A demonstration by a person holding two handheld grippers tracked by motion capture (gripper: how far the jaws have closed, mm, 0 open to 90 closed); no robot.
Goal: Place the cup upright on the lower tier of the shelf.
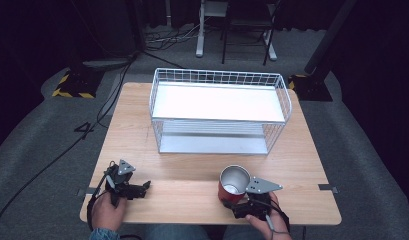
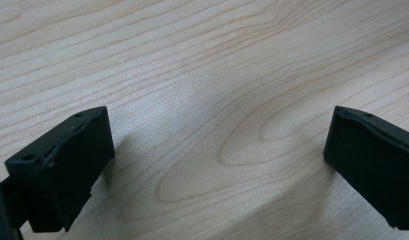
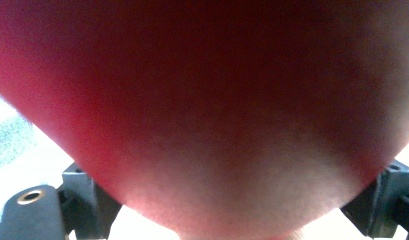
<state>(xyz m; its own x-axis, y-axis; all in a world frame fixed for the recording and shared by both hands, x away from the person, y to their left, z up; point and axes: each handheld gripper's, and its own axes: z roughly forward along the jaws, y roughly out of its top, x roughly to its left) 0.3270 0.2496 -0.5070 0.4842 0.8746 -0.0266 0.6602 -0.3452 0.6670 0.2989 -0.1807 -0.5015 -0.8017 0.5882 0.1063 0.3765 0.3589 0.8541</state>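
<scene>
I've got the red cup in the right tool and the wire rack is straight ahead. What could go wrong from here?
1. The red cup sits deep between the right tool's jaws and blocks most of the right gripper view, so placing it would rely mostly on the high view.
2. The wire rack has a raised rim; a low carry could clip it.
3. The cup's mouth is open; tilting might spill anything inside.
</scene>
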